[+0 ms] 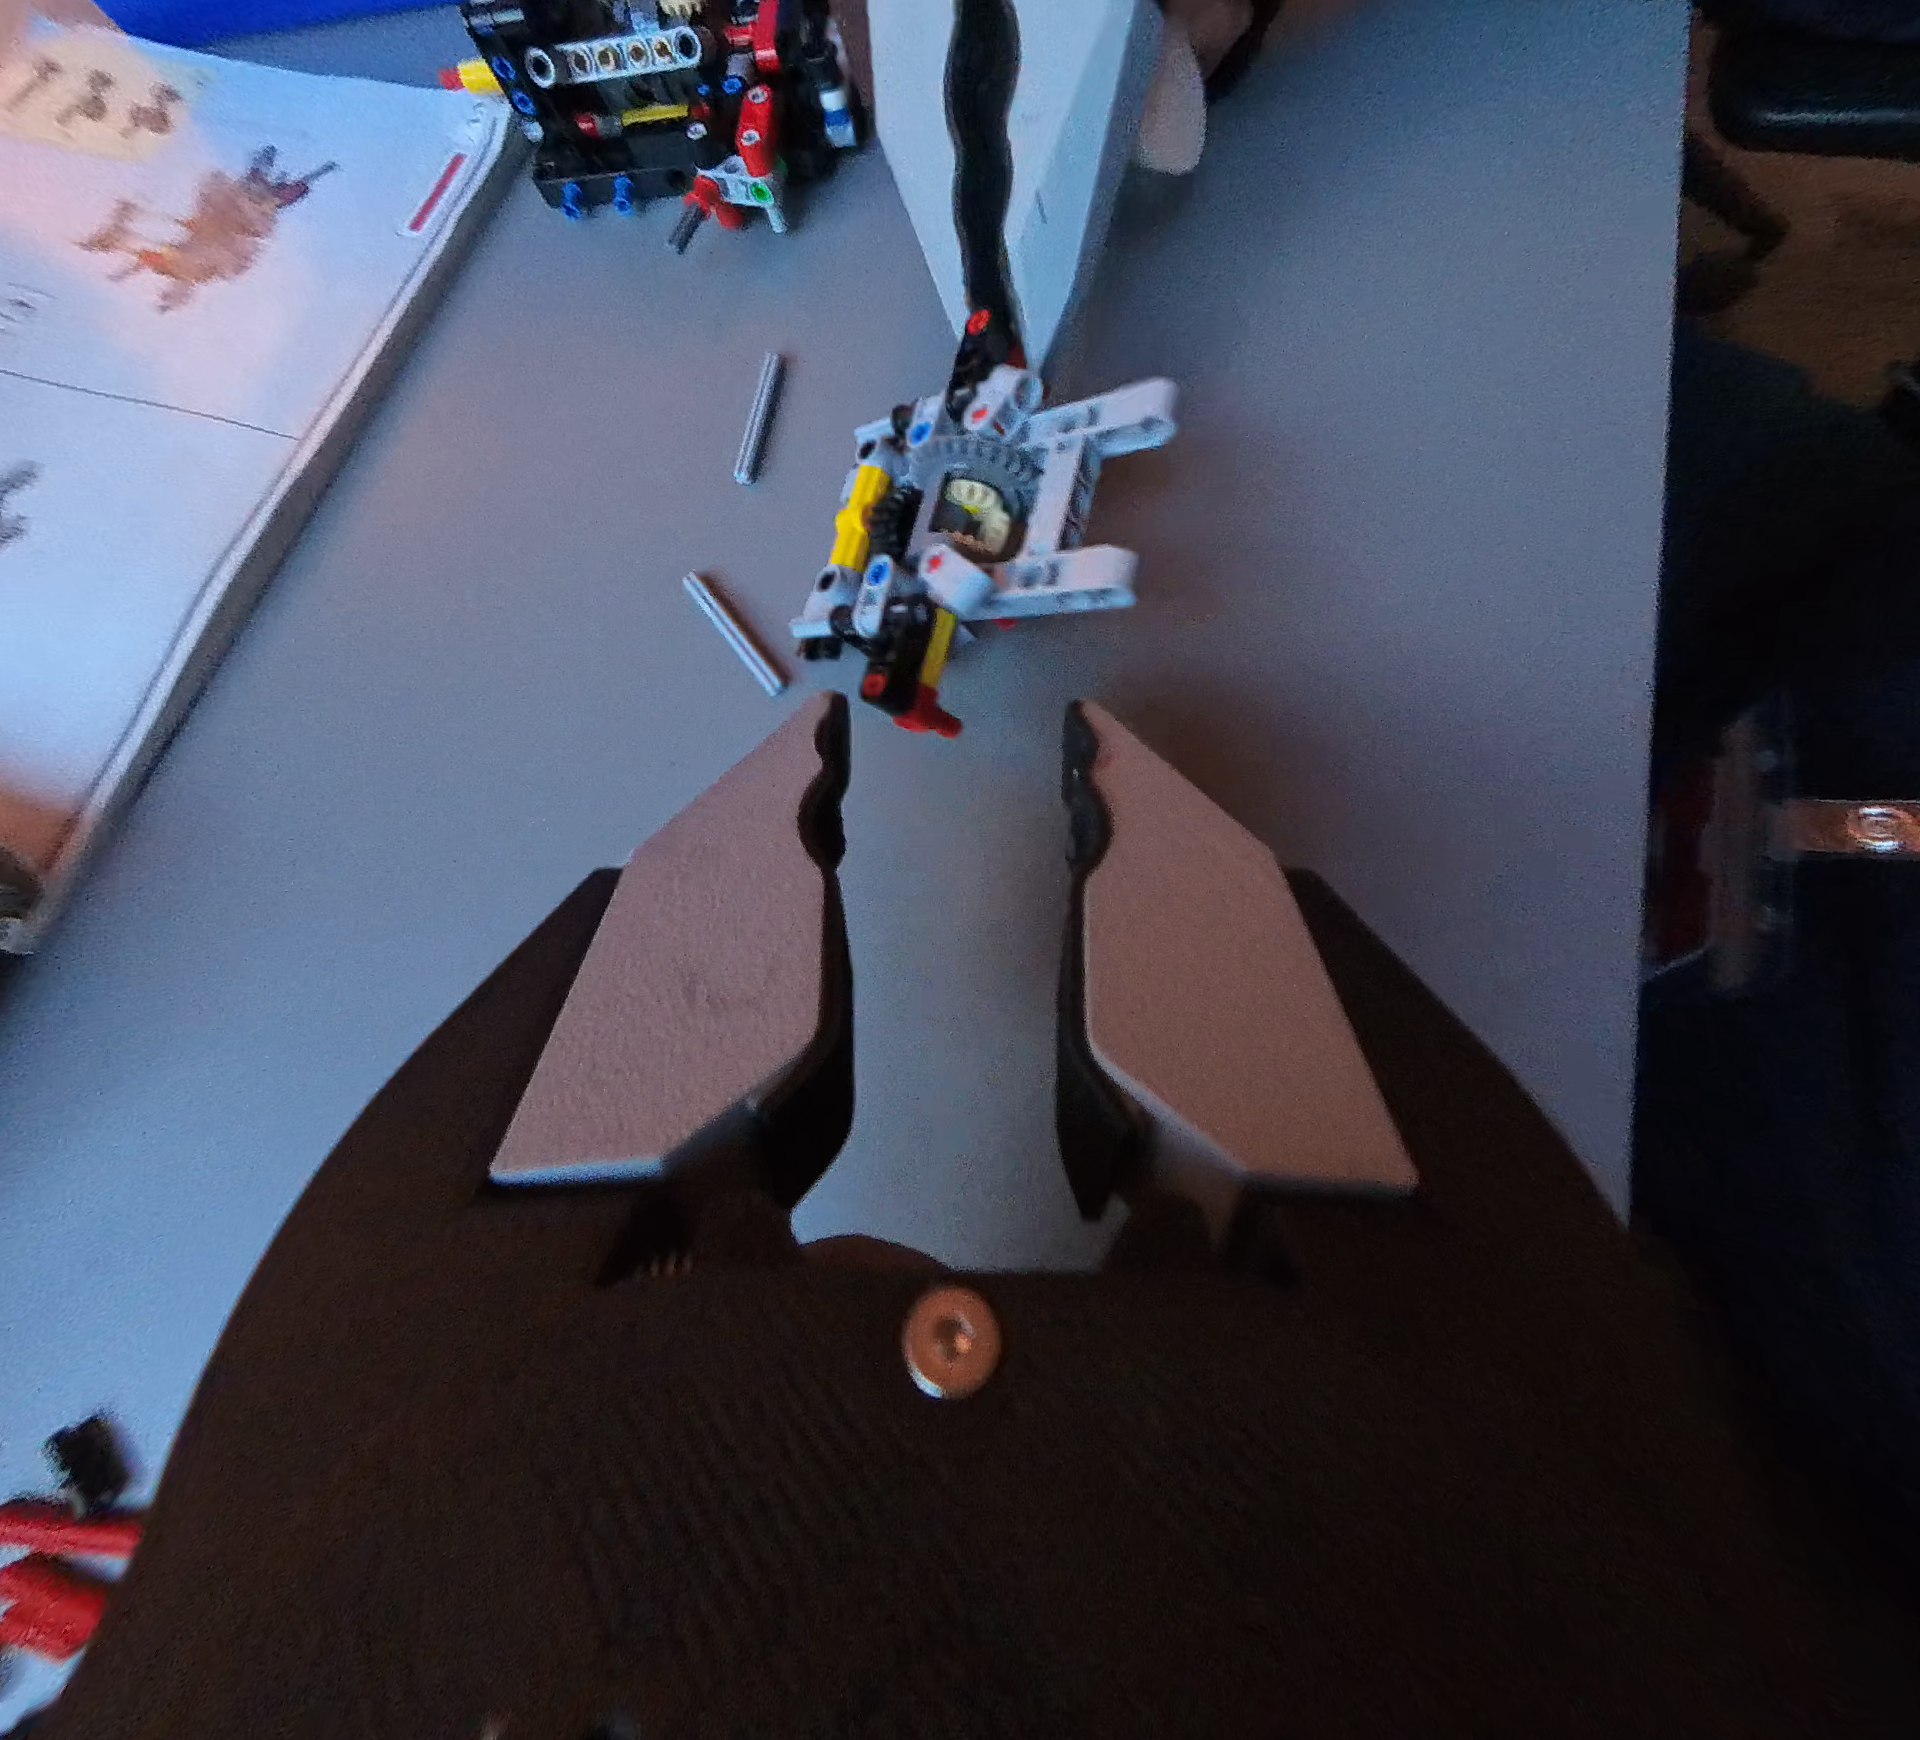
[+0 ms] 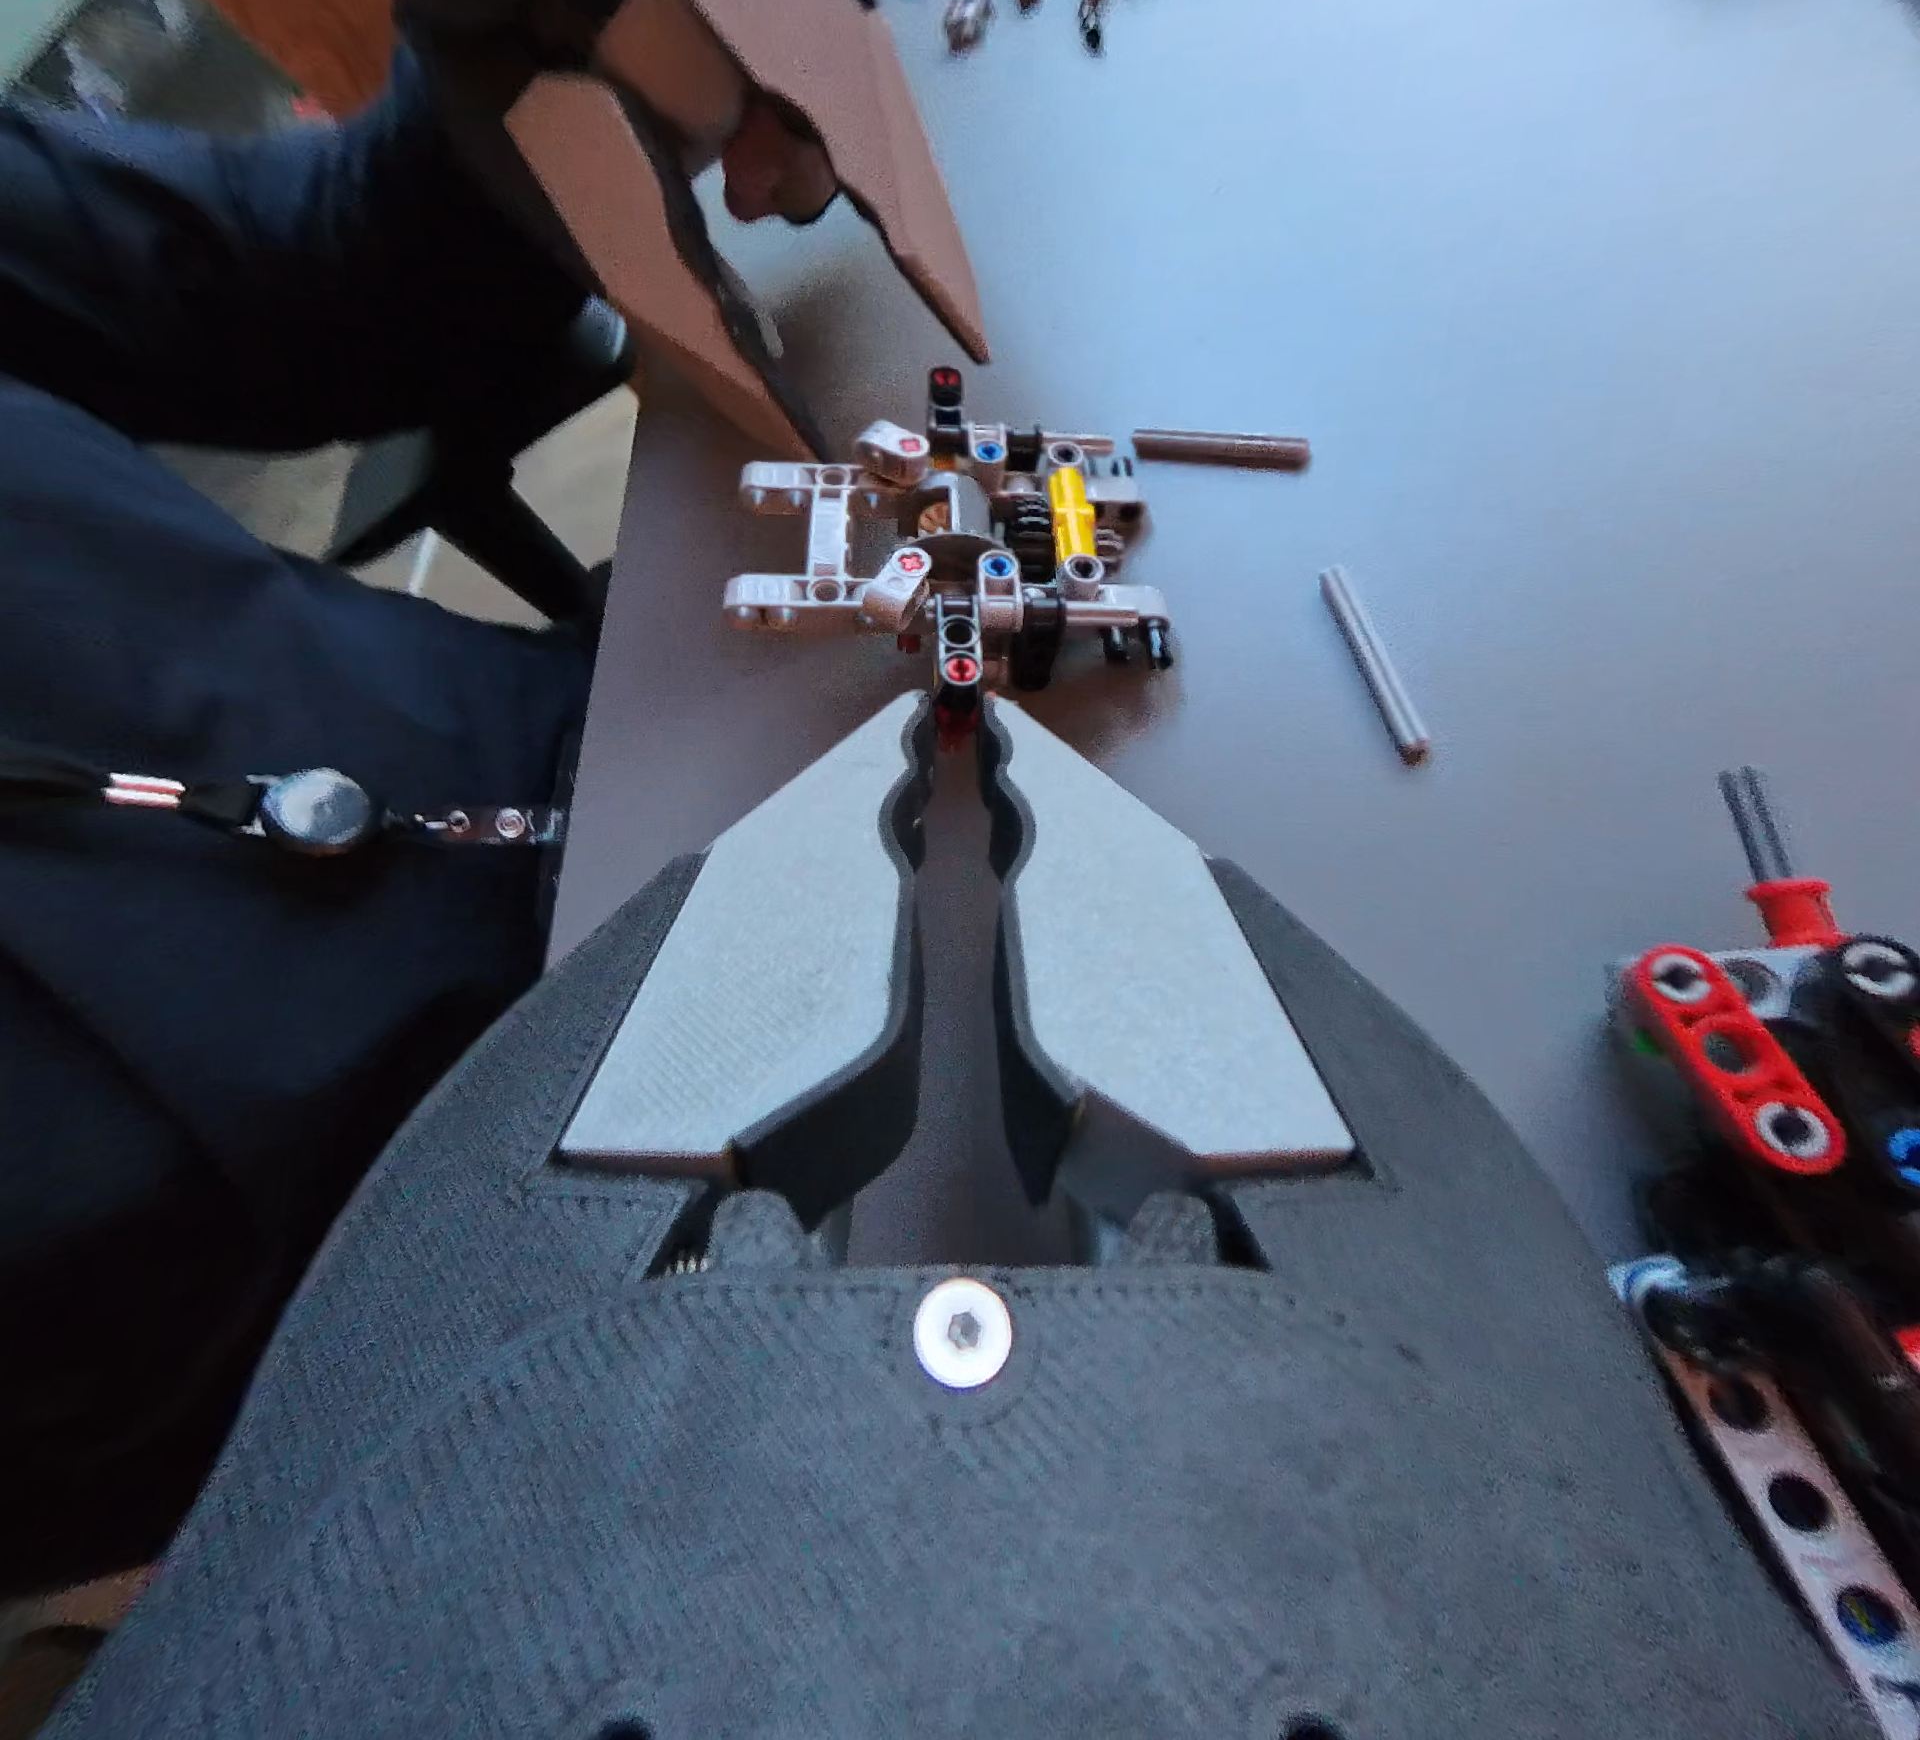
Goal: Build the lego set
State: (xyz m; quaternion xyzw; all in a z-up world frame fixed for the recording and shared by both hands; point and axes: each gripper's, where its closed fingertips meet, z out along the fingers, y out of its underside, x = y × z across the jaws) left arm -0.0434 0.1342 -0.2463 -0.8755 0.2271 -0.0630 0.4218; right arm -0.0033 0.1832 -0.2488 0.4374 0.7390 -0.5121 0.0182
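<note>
Grey-beamed toy-brick assembly (image 2: 940,547): right gripper (image 2: 953,722) pinches its red pin, left gripper (image 1: 954,719) spread empty beside it; thin grip, assembly may twist free.

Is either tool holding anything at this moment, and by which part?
The right tool pinches the red pin at the near end of the grey brick assembly. The left tool is open, holding nothing.

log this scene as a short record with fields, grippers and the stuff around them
surface: grey table
left hand-held gripper: open, empty, just short of the small grey brick assembly
right hand-held gripper: closed on a red pin sticking out of that assembly
loose parts: two grey axles beside the assembly
behind: larger black and red brick build, open instruction booklet
</note>
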